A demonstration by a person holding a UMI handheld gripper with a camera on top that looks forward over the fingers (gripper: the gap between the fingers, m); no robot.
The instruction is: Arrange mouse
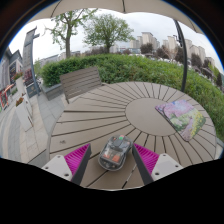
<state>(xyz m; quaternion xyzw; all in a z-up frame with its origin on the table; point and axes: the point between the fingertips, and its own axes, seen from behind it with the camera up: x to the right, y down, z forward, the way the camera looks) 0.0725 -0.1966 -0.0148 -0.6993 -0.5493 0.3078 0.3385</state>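
Grey mouse betw. gripper fingers

Grey mouse, magenta pads, tan slatted table.

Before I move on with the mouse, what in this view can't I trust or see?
- Mouse, gripper view: its near end is cut off between the fingers, so finger contact can't be judged.
- Mat on the table: its print is too small to read.
- Bench beyond the table: lower part hidden by the tabletop.
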